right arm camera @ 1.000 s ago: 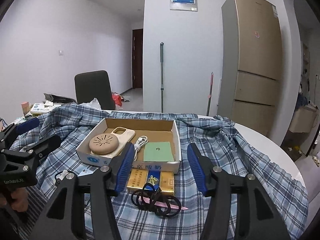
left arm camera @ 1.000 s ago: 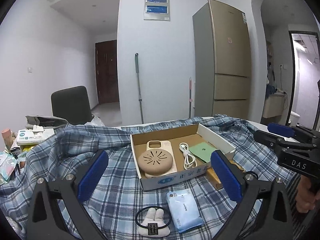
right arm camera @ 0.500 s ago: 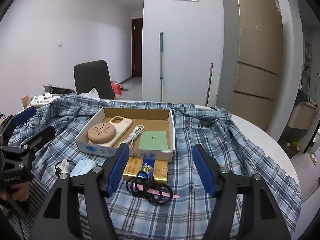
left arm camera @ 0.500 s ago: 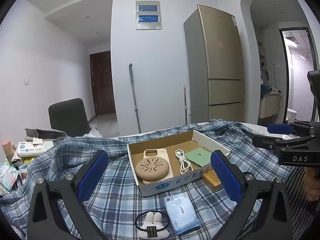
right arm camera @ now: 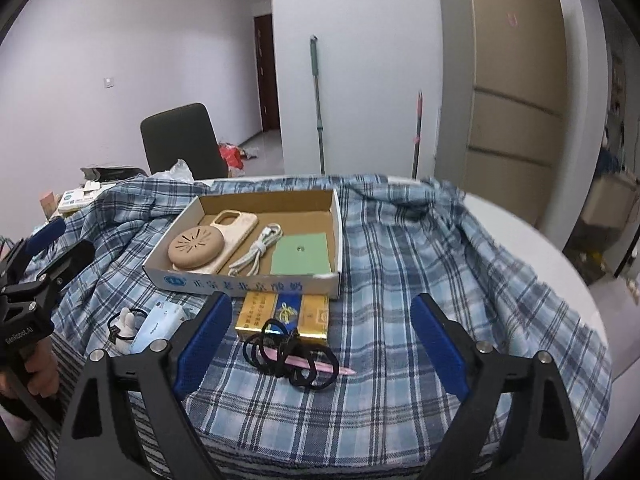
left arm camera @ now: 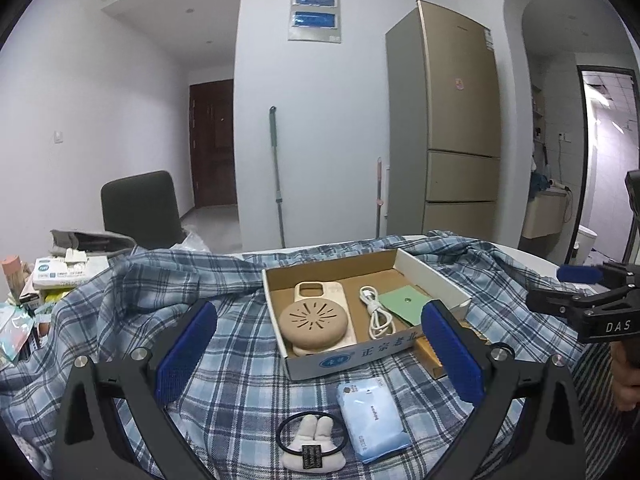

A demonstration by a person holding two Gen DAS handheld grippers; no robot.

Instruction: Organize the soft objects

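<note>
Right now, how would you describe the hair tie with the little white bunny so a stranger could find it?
Start at the open cardboard box on the plaid cloth. In front of its printed side lies a pale blue tissue pack, and beside that the bunny hair tie. It is a single black loop with white plush ears, unlike the tangled plain black ties.

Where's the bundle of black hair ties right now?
In the right wrist view the black hair ties lie on the plaid cloth, tangled around a pink stick, just in front of the gold packet below the cardboard box.
</note>
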